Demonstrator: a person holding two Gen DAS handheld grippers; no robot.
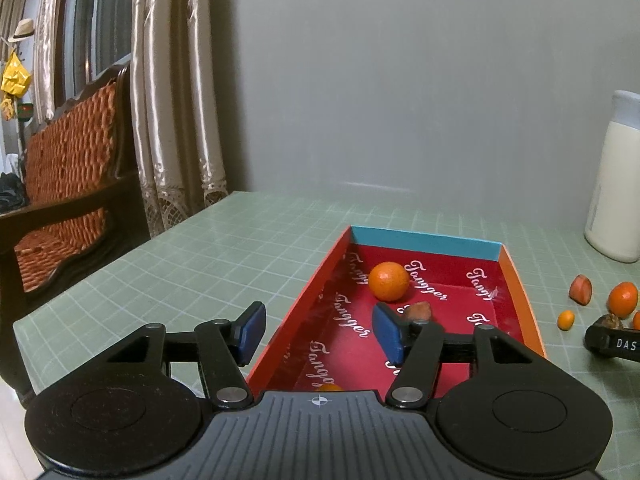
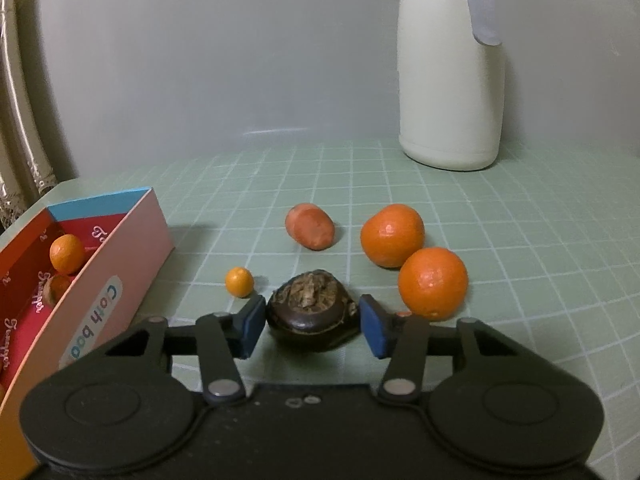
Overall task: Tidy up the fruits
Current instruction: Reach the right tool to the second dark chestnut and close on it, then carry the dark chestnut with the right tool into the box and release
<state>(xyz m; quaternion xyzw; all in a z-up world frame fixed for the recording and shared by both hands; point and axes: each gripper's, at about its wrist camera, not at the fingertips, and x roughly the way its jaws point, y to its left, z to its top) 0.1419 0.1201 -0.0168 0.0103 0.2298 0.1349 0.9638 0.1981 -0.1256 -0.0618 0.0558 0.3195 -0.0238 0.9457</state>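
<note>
A red cardboard box (image 1: 524, 292) lies on the green mat and holds an orange (image 1: 389, 281), a brown fruit (image 1: 420, 310) and a small orange piece at its near end (image 1: 330, 387). My left gripper (image 1: 318, 332) is open and empty, straddling the box's left wall. My right gripper (image 2: 313, 322) is open around a dark brown water chestnut (image 2: 312, 312) that sits on the mat; its pads (image 2: 253, 324) are close to its sides. Two oranges (image 2: 392, 235) (image 2: 433, 283), a carrot piece (image 2: 310, 226) and a kumquat (image 2: 239, 281) lie beyond it. The box (image 2: 132, 240) stands to the left.
A white bottle (image 2: 450, 76) stands at the back right against the grey wall. The table's left edge (image 1: 120, 256) drops off toward a wooden chair (image 1: 68, 184) and curtains. The right gripper's body shows at the left wrist view's right edge (image 1: 616, 344).
</note>
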